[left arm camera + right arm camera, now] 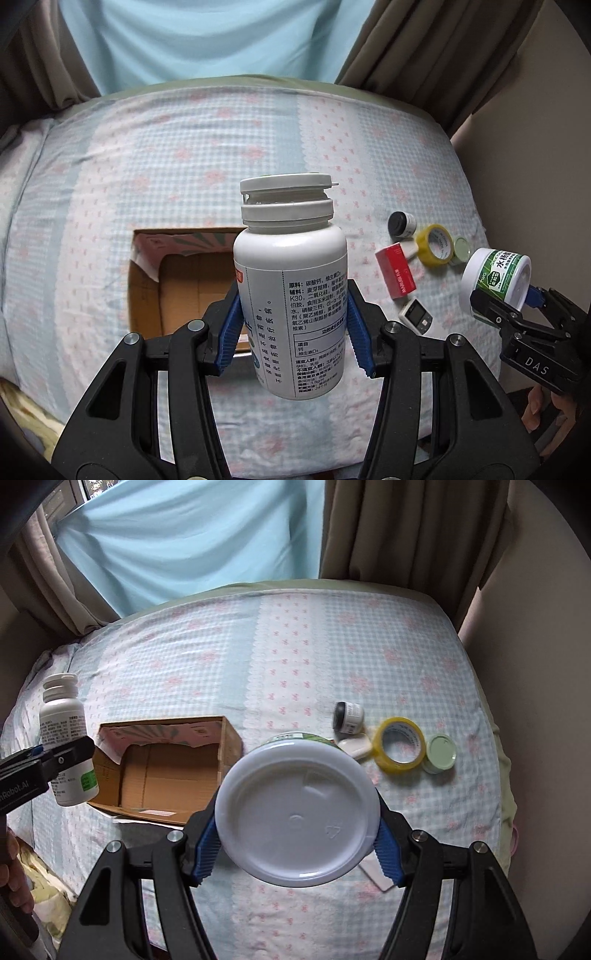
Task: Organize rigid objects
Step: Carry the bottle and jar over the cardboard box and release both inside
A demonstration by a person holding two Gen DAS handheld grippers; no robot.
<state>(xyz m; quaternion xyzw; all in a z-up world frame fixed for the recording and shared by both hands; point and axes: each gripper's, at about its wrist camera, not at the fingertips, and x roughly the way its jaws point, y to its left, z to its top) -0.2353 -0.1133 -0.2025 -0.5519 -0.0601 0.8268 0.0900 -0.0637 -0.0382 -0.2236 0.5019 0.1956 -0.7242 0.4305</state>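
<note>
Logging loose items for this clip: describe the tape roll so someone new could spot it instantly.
On the checked bedspread, look right of the open cardboard box to the cluster of small items. The yellow tape roll lies flat there, between a white eraser-like block and a pale green lidded jar. It is the only yellow, ring-shaped thing, with bedspread showing through its hole.

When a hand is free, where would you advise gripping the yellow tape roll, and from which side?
The tape roll lies flat on the bedspread with its hole facing up. I would come from above, one tong inside the hole and one outside, at its near rim, away from the green-lidded jar beside it.
</note>
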